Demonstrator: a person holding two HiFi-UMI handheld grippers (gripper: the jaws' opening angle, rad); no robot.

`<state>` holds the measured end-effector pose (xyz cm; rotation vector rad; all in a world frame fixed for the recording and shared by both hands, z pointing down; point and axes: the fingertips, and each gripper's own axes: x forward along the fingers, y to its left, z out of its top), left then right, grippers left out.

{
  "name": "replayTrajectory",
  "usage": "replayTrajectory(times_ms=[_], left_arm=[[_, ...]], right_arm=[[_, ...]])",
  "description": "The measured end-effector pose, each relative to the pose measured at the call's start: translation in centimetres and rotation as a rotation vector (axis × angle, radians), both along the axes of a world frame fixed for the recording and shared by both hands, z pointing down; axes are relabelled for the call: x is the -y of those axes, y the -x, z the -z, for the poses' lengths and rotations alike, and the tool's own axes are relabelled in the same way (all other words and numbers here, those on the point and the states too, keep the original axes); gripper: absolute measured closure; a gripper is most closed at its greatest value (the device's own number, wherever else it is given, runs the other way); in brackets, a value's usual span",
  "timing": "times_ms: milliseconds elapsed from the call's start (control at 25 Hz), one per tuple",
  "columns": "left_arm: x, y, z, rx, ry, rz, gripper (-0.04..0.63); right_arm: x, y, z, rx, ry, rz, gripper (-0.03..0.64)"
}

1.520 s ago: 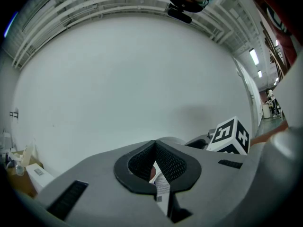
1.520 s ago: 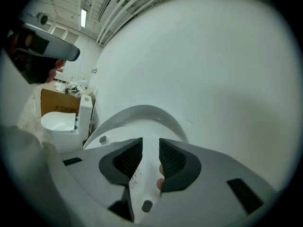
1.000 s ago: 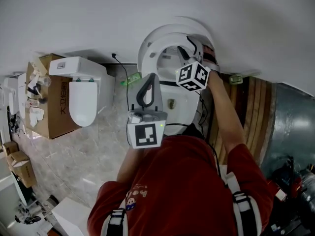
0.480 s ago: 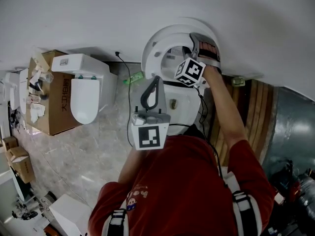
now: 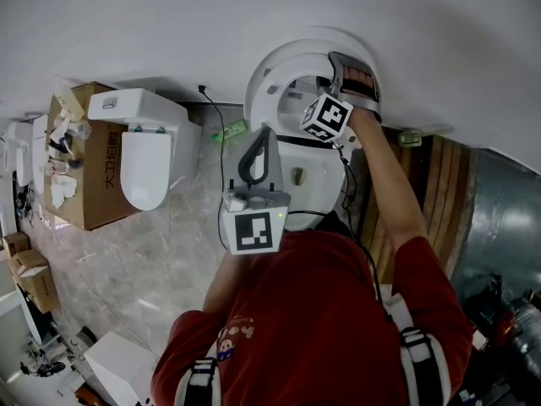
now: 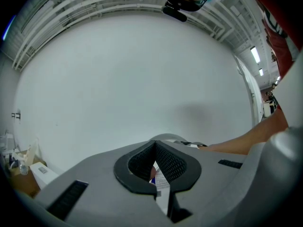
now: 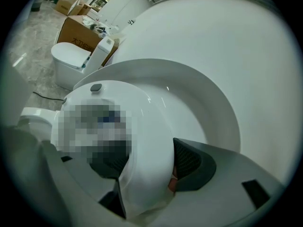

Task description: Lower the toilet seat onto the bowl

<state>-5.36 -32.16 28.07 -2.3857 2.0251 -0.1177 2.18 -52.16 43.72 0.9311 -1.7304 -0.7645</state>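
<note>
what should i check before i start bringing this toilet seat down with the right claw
1. Seat between the jaws: ok. The toilet seat sits inside the right claw, whose jaws have just been opening.
2. Firm grip on the seat: not ok. The jaws stand wide and do not look clamped.
3. Seat free to swing: ok. It stands up in front of the lid, with nothing else on it.
4. Left claw out of the way: cannot tell. It is shut and empty, but the head view shows it in front of the bowl.
5. Bowl rim free of things: cannot tell. Part of it is hidden.
</note>
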Motion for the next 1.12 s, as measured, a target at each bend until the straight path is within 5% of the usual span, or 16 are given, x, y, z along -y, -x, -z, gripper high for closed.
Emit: replayTrajectory(times_ms=[1120], left_arm=[[-3.9,0.2,-0.4,-0.043,-0.037,-0.135,0.583]], right_arm=[[-6.0,-0.1,1.0,-0.076,-0.018,-0.025,0.357]])
